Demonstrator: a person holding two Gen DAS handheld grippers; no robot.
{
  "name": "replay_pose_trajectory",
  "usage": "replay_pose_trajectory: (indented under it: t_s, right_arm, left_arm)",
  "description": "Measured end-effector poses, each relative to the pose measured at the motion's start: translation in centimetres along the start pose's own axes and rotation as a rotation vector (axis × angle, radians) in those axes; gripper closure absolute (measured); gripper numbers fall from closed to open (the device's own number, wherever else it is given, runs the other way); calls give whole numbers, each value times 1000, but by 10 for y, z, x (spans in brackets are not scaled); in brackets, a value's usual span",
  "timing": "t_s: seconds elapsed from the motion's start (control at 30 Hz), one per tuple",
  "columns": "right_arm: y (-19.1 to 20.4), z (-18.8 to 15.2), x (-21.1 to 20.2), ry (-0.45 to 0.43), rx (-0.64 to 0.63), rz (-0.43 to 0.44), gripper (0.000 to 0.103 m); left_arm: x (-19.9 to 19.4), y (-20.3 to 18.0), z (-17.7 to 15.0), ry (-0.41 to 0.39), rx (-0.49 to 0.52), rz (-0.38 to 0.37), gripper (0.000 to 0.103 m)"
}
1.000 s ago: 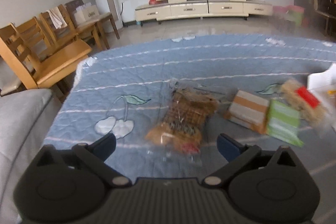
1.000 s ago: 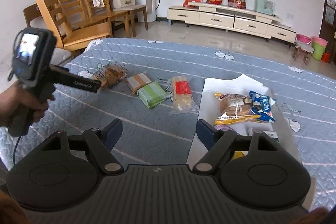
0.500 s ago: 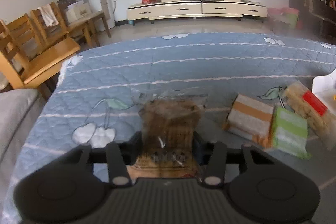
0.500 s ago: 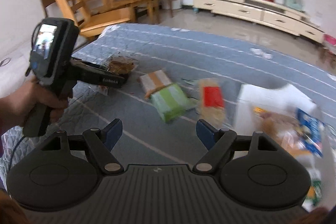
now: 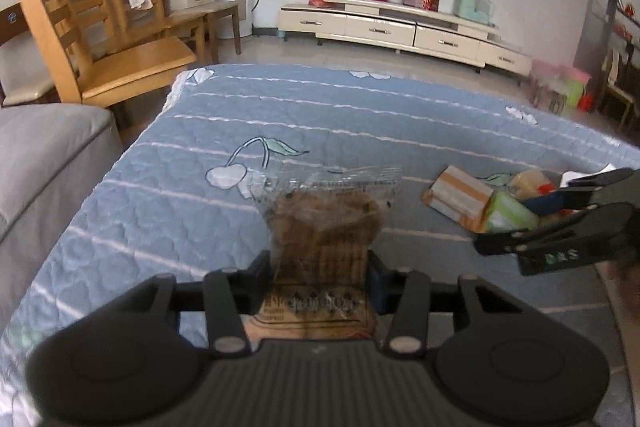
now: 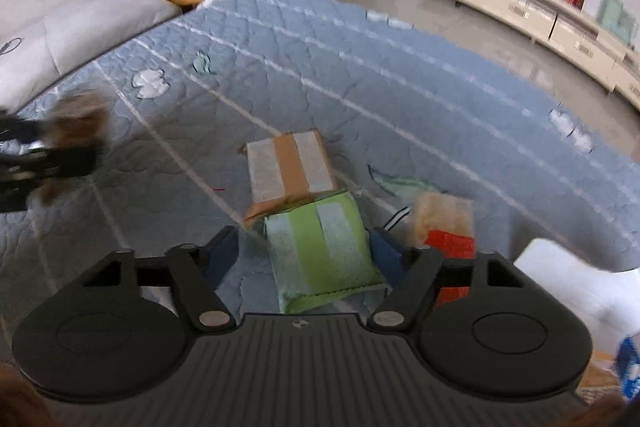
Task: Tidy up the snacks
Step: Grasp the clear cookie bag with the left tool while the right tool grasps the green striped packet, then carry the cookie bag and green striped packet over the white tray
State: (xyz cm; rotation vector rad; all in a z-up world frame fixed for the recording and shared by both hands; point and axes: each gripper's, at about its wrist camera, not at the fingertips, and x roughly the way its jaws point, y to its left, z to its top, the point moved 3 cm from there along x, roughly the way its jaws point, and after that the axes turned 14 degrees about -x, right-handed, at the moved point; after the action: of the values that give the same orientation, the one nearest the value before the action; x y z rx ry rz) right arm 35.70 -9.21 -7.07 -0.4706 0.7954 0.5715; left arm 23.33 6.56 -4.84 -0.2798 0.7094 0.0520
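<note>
While my left claw clenches the brown snack bag above the quilt, my right claw straddles the green packet, spread wide.

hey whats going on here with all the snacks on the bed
A person is sorting snack packs on a blue quilt, with a gripping tool in each hand. The left tool is shut on a clear bag of brown biscuits. The right tool is open, its fingers on either side of a green packet, not yet closed. An orange-striped packet and a red-labelled pack lie beside it.
</note>
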Motion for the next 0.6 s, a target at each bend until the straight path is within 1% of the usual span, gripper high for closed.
replay_pose_trajectory:
  t_s: [0.03,0.07,0.1,0.13,0.2,0.3,0.37,0.5,0.6]
  right_arm:
    - [-1,0,0,-14,11,2,22]
    - [0,0,-2,-19,19,-7,28]
    - [0,0,-5,-22,21,-12,40]
    - [2,-2,-9,-25,27,-11,42]
    - [8,-6,-18,-38,35,-3,43]
    - [22,-13,-34,-57,34,-27,43]
    - [30,-16,-48,-75,55,-37,43]
    - [51,-23,-86,-129,98,-45,43]
    - [66,-27,-114,-165,123,-76,43]
  left_arm:
    - [-2,0,-1,-6,-2,1,56]
    - [-2,0,1,-10,-5,3,56]
    - [-4,0,1,-13,-7,3,56]
    - [-5,-2,0,-13,-8,1,56]
    - [-9,-4,-1,-19,-8,2,56]
    - [-18,-9,-5,-40,-4,16,56]
    - [-24,-9,-6,-40,-17,20,56]
    - [-42,-12,-11,-49,-20,30,56]
    - [-58,-14,-15,-55,-24,41,56]
